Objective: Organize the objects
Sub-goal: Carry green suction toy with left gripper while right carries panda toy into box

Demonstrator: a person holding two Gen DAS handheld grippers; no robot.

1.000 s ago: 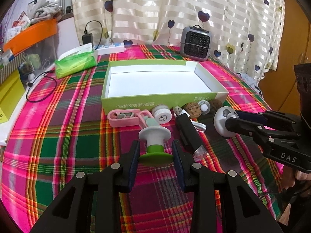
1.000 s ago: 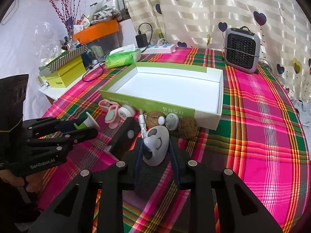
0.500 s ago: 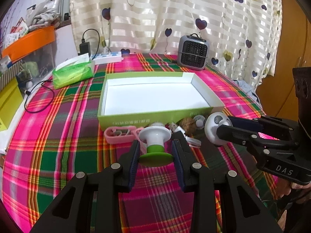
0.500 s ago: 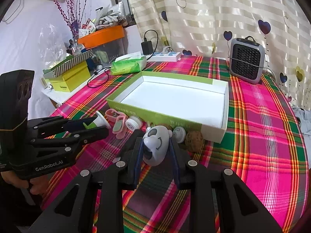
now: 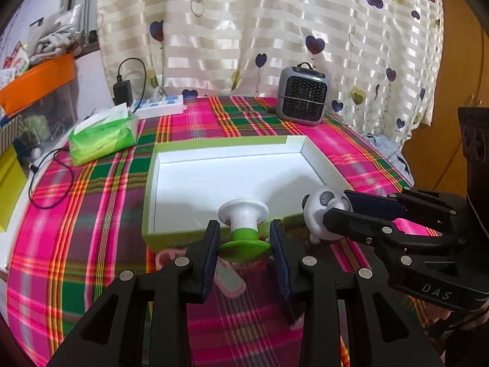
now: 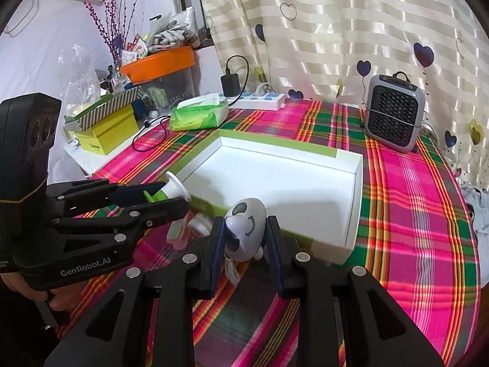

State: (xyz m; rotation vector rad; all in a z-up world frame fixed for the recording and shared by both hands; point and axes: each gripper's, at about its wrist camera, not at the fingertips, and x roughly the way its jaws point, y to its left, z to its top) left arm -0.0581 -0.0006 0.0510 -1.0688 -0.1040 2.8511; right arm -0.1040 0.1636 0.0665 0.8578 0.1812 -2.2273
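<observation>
My left gripper (image 5: 244, 244) is shut on a white-and-green spool-shaped gadget (image 5: 244, 229) and holds it raised at the near wall of the green-and-white box (image 5: 171, 153). My right gripper (image 6: 244, 241) is shut on a white panda-faced egg toy (image 6: 246, 229), raised at the box's near edge. The panda toy (image 5: 324, 211) and the right gripper (image 5: 360, 211) show at the right of the left wrist view. The left gripper (image 6: 171, 195) with the gadget (image 6: 172, 191) shows at the left of the right wrist view. The box (image 6: 356, 183) is white inside.
On the plaid tablecloth (image 5: 91, 214) lie a pink item (image 5: 229, 278) and other small things, mostly hidden under the grippers. Behind the box stand a grey mini heater (image 5: 302, 96), a green tissue pack (image 5: 102, 136) and a power strip (image 5: 159, 105). Yellow boxes (image 6: 104, 134) sit left.
Both grippers have lifted their objects off the cloth and moved forward to the box's near edge. The small items on the cloth are now below and mostly hidden.
</observation>
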